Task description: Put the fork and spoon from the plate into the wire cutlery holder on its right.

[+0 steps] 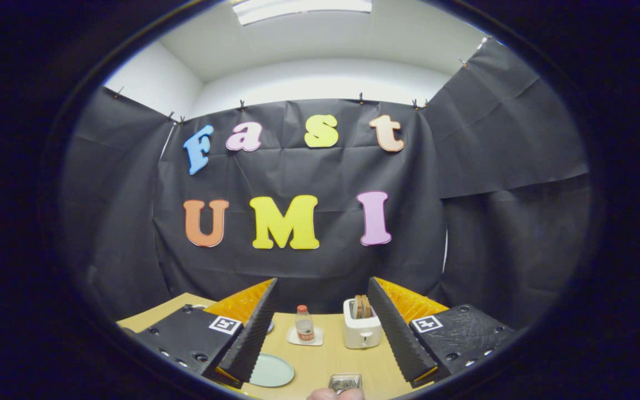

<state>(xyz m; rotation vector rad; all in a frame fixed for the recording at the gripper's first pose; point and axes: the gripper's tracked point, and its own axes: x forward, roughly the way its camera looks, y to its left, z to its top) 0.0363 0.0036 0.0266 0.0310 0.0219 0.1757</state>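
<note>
The gripper fingers stand wide apart, holding nothing, raised above the wooden table. Between them sit a pale plate, a toaster, the wire cutlery holder and a small bottle. Fork and spoon aren't discernible, so descending blind risks missing them or knocking the plate.

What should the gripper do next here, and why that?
Probably tip down and forward toward the plate. The gripper is open, nothing between its fingers, held above the table; the plate lies low beside one finger, the wire cutlery holder to its right. No fork or spoon can be made out yet.
</note>
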